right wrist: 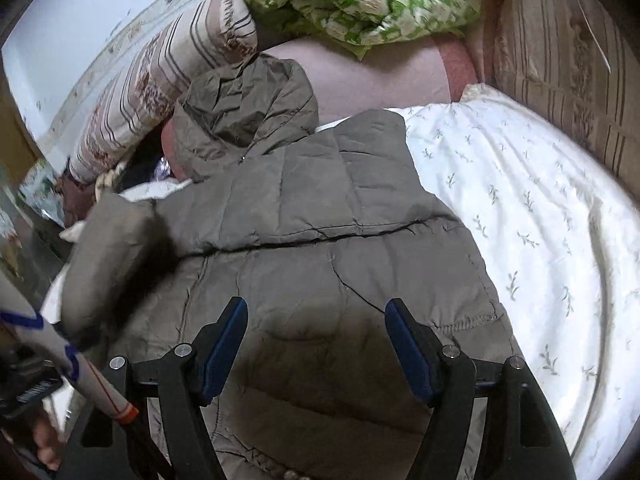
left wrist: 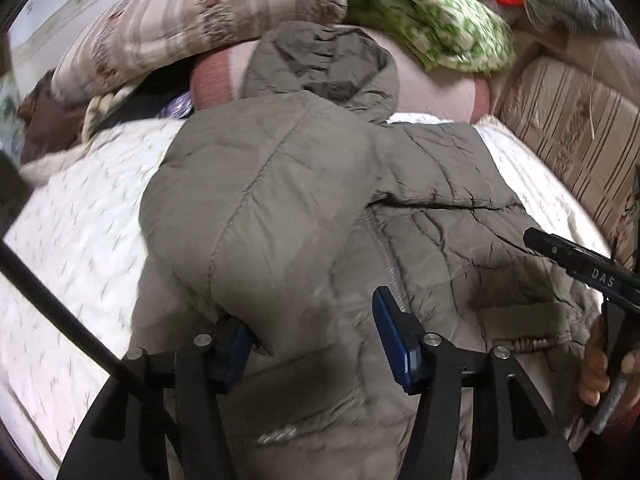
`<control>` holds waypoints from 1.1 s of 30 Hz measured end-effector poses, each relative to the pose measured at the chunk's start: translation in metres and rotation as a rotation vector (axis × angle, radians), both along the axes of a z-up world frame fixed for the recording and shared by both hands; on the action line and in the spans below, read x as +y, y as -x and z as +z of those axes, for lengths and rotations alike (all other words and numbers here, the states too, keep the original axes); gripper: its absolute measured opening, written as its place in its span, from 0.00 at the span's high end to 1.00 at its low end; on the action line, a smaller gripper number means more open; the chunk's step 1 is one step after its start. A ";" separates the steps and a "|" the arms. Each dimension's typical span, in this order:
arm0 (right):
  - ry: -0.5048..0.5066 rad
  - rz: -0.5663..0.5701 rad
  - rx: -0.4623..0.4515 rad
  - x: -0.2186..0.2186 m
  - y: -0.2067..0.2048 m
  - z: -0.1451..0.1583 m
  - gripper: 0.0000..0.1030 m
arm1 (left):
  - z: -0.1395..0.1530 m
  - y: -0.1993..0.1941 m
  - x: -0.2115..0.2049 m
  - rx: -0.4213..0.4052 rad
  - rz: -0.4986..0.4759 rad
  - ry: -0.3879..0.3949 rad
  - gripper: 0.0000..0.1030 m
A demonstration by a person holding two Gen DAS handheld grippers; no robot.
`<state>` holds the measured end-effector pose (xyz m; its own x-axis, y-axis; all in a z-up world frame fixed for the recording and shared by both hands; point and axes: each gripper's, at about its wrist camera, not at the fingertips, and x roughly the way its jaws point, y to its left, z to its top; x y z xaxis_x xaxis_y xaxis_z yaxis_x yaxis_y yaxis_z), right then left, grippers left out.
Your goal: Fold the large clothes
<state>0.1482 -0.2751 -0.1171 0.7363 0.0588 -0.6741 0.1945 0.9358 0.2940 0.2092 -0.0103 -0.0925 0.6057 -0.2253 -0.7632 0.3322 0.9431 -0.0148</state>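
Left gripper: black two-finger gripper with blue pads nearest the lens in the left wrist view – its jaws stand apart, and the puffy end of the sleeve lies against the left pad without being pinched.
Folded sleeve: padded olive-grey sleeve laid across the jacket's front, its cuff end down at the left pad.
Jacket: large olive-grey quilted hooded jacket spread flat on the bed, hood pointing away toward the pillows, hem toward the cameras; a zip line runs up its front in the left wrist view.
Right gripper: matching black gripper with blue pads over the lower part of the jacket – jaws wide apart, nothing between them; whether the pads touch the fabric I cannot tell.
Right hand: a hand wraps the handle of the right gripper at the right edge of the left wrist view.
Bed cover: white quilt with small green sprigs under the jacket.
Far end: striped beige bolster pillow on the left, green-and-white floral cushion to its right, both beyond the hood.
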 end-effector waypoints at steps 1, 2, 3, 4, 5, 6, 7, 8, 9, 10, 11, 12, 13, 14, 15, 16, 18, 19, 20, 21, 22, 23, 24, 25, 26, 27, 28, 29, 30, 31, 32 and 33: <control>0.028 0.008 -0.006 0.006 0.001 0.007 0.26 | -0.001 0.003 0.011 -0.003 -0.001 0.002 0.44; 0.038 0.018 -0.009 0.010 0.001 0.012 0.26 | -0.001 0.006 0.015 -0.008 -0.004 0.002 0.43; 0.047 0.037 -0.014 0.017 0.002 0.021 0.26 | -0.004 0.009 0.023 -0.008 -0.021 0.003 0.42; 0.056 0.051 -0.017 0.022 0.001 0.031 0.26 | -0.007 0.009 0.025 -0.001 -0.030 0.002 0.40; 0.064 0.062 -0.018 0.027 -0.001 0.038 0.26 | -0.013 0.012 0.030 0.015 -0.047 -0.001 0.37; 0.069 0.081 -0.019 0.035 -0.004 0.049 0.26 | -0.018 0.014 0.032 0.031 -0.064 -0.009 0.36; 0.066 0.100 -0.019 0.043 -0.009 0.058 0.26 | -0.024 0.020 0.032 0.050 -0.103 -0.029 0.35; 0.057 0.121 -0.015 0.051 -0.013 0.066 0.25 | -0.028 0.026 0.032 0.053 -0.136 -0.044 0.35; 0.045 0.145 -0.011 0.060 -0.019 0.072 0.24 | -0.029 0.030 0.032 0.050 -0.159 -0.056 0.35; 0.031 0.176 -0.004 0.072 -0.025 0.078 0.22 | -0.027 0.040 0.031 0.034 -0.208 -0.066 0.35; 0.022 0.215 0.010 0.086 -0.033 0.082 0.21 | -0.023 0.047 0.033 0.019 -0.233 -0.054 0.35; 0.024 0.248 0.023 0.099 -0.041 0.085 0.21 | -0.019 0.051 0.035 0.010 -0.244 -0.039 0.35; 0.038 0.264 0.029 0.110 -0.046 0.088 0.21 | -0.011 0.057 0.044 0.001 -0.255 -0.007 0.35; 0.080 0.285 0.036 0.131 -0.055 0.094 0.21 | -0.005 0.058 0.053 -0.007 -0.248 0.015 0.35; 0.102 0.299 0.041 0.143 -0.061 0.096 0.21 | -0.003 0.058 0.060 -0.012 -0.237 0.029 0.35; 0.128 0.327 0.049 0.163 -0.070 0.099 0.21 | 0.001 0.057 0.072 -0.019 -0.217 0.046 0.35; 0.152 0.369 0.065 0.193 -0.083 0.098 0.21 | 0.007 0.051 0.101 -0.023 -0.152 0.072 0.35; 0.169 0.398 0.077 0.210 -0.091 0.095 0.21 | 0.010 0.044 0.122 -0.016 -0.090 0.090 0.35; 0.197 0.420 0.086 0.227 -0.099 0.091 0.21 | 0.011 0.039 0.139 -0.008 -0.034 0.095 0.35; 0.231 0.429 0.091 0.242 -0.104 0.086 0.21 | 0.012 0.034 0.151 -0.005 0.010 0.098 0.35; 0.260 0.439 0.099 0.257 -0.111 0.079 0.21 | 0.013 0.028 0.171 -0.008 0.084 0.105 0.35; 0.276 0.453 0.111 0.269 -0.117 0.073 0.21 | 0.014 0.022 0.193 -0.010 0.177 0.109 0.35; 0.302 0.472 0.128 0.285 -0.123 0.062 0.21 | 0.014 0.020 0.205 -0.012 0.233 0.109 0.35; 0.324 0.481 0.134 0.293 -0.126 0.057 0.21 | 0.014 0.016 0.227 -0.017 0.328 0.125 0.35; 0.383 0.493 0.137 0.310 -0.131 0.045 0.21 | 0.013 0.014 0.241 -0.015 0.376 0.151 0.35; 0.436 0.496 0.141 0.322 -0.134 0.036 0.21 | 0.012 0.012 0.257 -0.006 0.428 0.201 0.35; 0.472 0.499 0.145 0.329 -0.137 0.030 0.20 | 0.011 0.011 0.265 0.000 0.451 0.232 0.35; 0.539 0.497 0.151 0.340 -0.140 0.016 0.20 | 0.010 0.011 0.276 0.008 0.483 0.286 0.35; 0.593 0.491 0.154 0.347 -0.140 0.008 0.18 | 0.010 0.010 0.278 0.009 0.493 0.306 0.35; 0.658 0.476 0.156 0.352 -0.142 -0.001 0.19 | 0.009 0.010 0.280 0.008 0.503 0.318 0.35; 0.717 0.451 0.155 0.354 -0.144 -0.007 0.19 | 0.010 0.010 0.278 0.003 0.508 0.311 0.35; 0.738 0.435 0.151 0.353 -0.144 -0.008 0.25 | 0.010 0.011 0.275 -0.001 0.507 0.302 0.35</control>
<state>0.2925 0.0777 -0.1247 0.6496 -0.1765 -0.7395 -0.2366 0.8775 -0.4172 0.1983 0.2647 -0.0824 0.6954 -0.1148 -0.7094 -0.1584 0.9384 -0.3072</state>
